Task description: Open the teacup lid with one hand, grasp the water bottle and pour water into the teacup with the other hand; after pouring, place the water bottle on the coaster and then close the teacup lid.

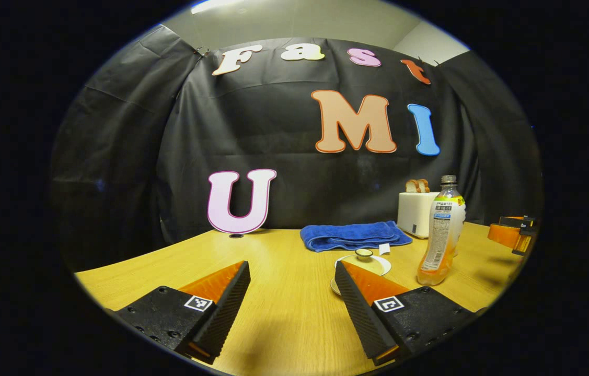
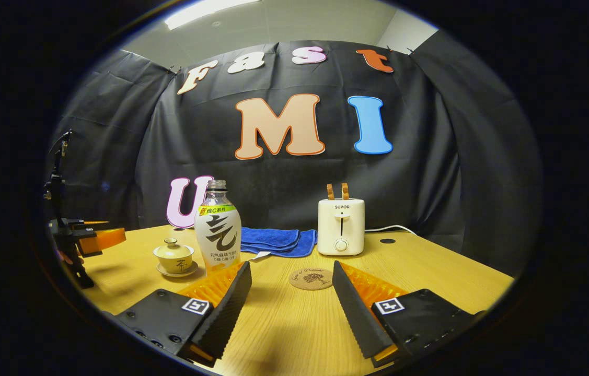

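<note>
A small yellow teacup (image 2: 174,257) with its lid (image 2: 171,243) on stands on a saucer at the left in the right gripper view. Beside it is an upright water bottle (image 2: 217,227) with no cap and orange liquid low inside. A round cork coaster (image 2: 311,278) lies on the table ahead of my right gripper (image 2: 291,286), which is open and holds nothing. In the left gripper view the teacup lid (image 1: 365,257) peeks over my right finger, with the bottle (image 1: 441,233) to its right. My left gripper (image 1: 292,286) is open and holds nothing.
A folded blue towel (image 1: 354,235) lies behind the teacup. A white toaster (image 2: 341,226) with bread in it stands at the back, its cord trailing right. The wooden table (image 2: 430,271) runs to the black cloth wall. The other gripper (image 1: 514,234) shows at the right edge.
</note>
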Demonstrator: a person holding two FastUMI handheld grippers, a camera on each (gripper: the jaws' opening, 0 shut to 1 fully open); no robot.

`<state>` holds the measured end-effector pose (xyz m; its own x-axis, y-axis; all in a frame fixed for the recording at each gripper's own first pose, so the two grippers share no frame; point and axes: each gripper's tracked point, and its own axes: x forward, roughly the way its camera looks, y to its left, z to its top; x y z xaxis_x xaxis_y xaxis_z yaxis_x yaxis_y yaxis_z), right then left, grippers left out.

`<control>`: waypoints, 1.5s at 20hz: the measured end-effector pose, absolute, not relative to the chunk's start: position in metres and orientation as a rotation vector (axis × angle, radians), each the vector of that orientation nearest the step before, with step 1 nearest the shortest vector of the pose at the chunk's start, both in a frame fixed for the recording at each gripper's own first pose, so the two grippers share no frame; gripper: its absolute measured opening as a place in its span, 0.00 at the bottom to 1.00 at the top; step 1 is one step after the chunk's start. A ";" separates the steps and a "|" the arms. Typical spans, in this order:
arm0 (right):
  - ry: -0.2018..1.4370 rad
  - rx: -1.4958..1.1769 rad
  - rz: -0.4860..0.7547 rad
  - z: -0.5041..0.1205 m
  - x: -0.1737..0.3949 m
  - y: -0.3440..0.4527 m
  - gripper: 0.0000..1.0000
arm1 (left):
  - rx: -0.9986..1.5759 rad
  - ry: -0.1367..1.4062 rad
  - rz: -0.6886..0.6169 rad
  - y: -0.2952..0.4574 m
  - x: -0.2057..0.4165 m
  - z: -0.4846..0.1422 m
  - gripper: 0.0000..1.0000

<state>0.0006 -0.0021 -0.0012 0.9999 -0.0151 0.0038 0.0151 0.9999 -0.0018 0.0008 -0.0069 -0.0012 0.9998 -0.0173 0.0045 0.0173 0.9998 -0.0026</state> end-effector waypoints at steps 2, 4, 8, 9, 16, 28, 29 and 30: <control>-0.004 -0.002 -0.015 -0.002 0.001 -0.002 0.96 | -0.003 -0.006 -0.060 -0.016 0.003 -0.001 0.95; -0.004 -0.002 -0.015 -0.001 0.001 -0.002 0.96 | -0.003 -0.007 -0.096 -0.024 0.006 -0.001 0.95; -0.004 -0.002 -0.013 -0.001 0.000 -0.002 0.98 | -0.004 -0.005 -0.172 -0.042 0.016 -0.002 0.95; -0.004 -0.002 -0.009 -0.001 0.001 -0.001 0.96 | -0.006 -0.009 -0.198 -0.049 0.020 -0.001 0.95; -0.004 -0.001 -0.004 -0.002 0.001 -0.001 0.96 | -0.009 -0.007 -0.326 -0.079 0.039 -0.001 0.83; -0.004 -0.002 -0.004 -0.002 0.001 -0.001 0.98 | -0.005 0.002 -0.412 -0.102 0.065 -0.002 0.66; -0.004 -0.002 -0.003 -0.002 0.001 0.000 0.96 | -0.002 0.010 -0.423 -0.105 0.066 -0.004 0.66; -0.004 -0.001 -0.002 -0.002 0.001 0.000 0.98 | 0.001 0.014 -0.427 -0.107 0.067 -0.006 0.66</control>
